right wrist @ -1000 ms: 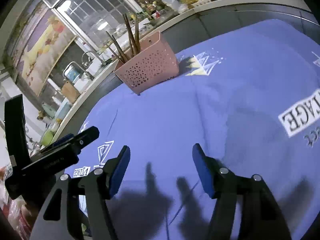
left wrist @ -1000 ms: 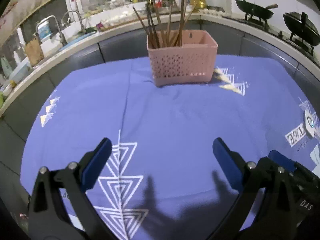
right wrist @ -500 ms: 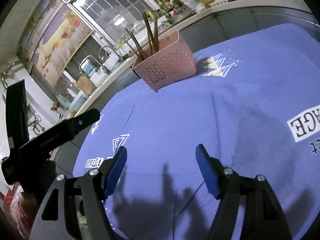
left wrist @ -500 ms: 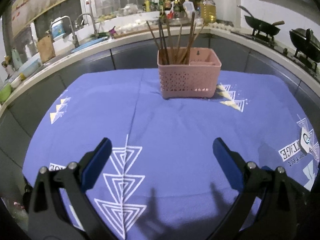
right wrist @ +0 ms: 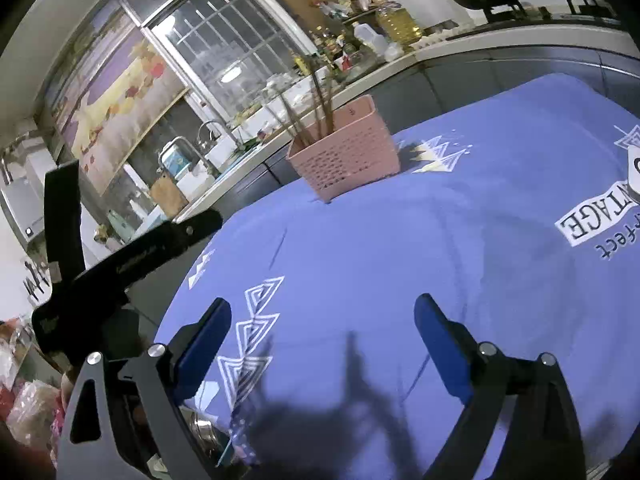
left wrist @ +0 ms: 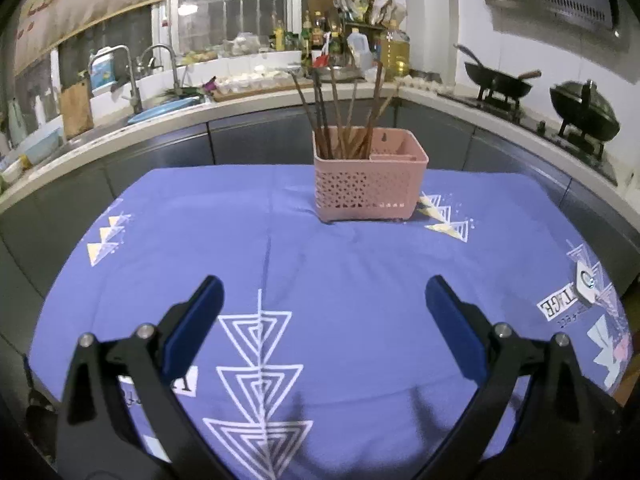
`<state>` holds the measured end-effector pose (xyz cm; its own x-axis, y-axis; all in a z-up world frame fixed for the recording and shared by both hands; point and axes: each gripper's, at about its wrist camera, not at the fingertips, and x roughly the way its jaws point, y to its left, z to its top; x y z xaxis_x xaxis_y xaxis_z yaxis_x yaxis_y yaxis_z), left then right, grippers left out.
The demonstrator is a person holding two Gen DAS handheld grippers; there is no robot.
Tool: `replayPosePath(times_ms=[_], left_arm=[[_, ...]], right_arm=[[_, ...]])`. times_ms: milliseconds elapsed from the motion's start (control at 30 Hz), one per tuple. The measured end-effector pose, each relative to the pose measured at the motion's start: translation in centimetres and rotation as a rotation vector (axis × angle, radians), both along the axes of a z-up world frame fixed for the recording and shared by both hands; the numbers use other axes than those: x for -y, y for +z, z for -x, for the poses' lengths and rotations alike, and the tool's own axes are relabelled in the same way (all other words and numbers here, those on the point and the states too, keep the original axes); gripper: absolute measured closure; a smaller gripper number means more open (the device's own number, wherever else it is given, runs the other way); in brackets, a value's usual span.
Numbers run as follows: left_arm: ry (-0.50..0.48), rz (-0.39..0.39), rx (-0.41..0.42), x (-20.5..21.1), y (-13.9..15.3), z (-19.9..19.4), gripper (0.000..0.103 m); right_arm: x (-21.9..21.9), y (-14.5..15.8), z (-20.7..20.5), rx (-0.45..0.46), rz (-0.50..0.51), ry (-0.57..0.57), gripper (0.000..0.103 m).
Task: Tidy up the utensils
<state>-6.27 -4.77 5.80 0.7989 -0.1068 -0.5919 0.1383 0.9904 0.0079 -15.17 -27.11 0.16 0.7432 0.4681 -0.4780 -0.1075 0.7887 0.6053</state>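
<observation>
A pink perforated basket (left wrist: 370,186) stands at the far middle of the blue tablecloth (left wrist: 320,264). Several brown chopsticks (left wrist: 344,120) stick up from its left compartment; the right compartment looks empty. The same pink basket (right wrist: 346,156) appears far off in the right wrist view. My left gripper (left wrist: 322,296) is open near the table's front edge, nothing between its blue pads. My right gripper (right wrist: 322,316) is still opening, jaws wide, with only cloth between them. The left gripper's black body (right wrist: 120,264) shows at the left of the right wrist view.
A kitchen counter with a sink and taps (left wrist: 132,76), bottles (left wrist: 320,36) and woks (left wrist: 500,80) on a stove curves behind the table. A small white tag (left wrist: 586,282) lies near the cloth's right edge. Bags (right wrist: 24,412) sit low at left beyond the table.
Both grippers have pulled back and risen, so the basket looks smaller and farther. The right gripper's jaws have spread wider. The left gripper stays open.
</observation>
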Motion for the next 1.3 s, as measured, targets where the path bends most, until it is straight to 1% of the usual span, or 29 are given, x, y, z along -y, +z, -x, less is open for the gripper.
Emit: replayPosePath(times_ms=[133,233,333,500,633,800,1033,1167,1300], left_arm=[[-0.001,0.037,0.03,-1.8,0.4,0.8,0.006],[0.008,0.053,0.054,-3.0,0.6,1.6,0.006],[0.021,0.034,0.083,-3.7,0.6,2.5,0.006],[0.043,0.023,0.128,-4.6,0.9,4.0,0.006],[0.057,0.015,0.136,-5.3,1.2,4.5,0.006],[0.081,0.002,0.14,-5.9,1.5,4.4,0.006],[0.111,-0.016,0.138,-6.0,1.6,4.1,0.006],[0.125,-0.011,0.124,-5.8,1.7,3.5,0.006],[0.12,-0.014,0.116,-5.2,1.7,3.1,0.006]], right_arm=[[-1.7,0.1,0.5,-0.024,0.016,-0.001,0.009],[-3.2,0.5,1.4,-0.019,0.022,0.005,0.009],[-4.9,1.3,2.3,-0.001,0.063,0.023,0.009],[-5.3,3.2,3.5,0.053,0.11,-0.023,0.009],[-5.9,4.5,3.0,0.093,0.166,0.006,0.009],[-5.6,5.4,1.4,0.097,0.19,0.008,0.009],[-4.8,7.1,-0.2,0.151,0.208,-0.005,0.009],[-3.5,7.3,-0.8,0.165,0.193,-0.022,0.009],[-2.0,6.7,-1.0,0.154,0.174,-0.044,0.009]])
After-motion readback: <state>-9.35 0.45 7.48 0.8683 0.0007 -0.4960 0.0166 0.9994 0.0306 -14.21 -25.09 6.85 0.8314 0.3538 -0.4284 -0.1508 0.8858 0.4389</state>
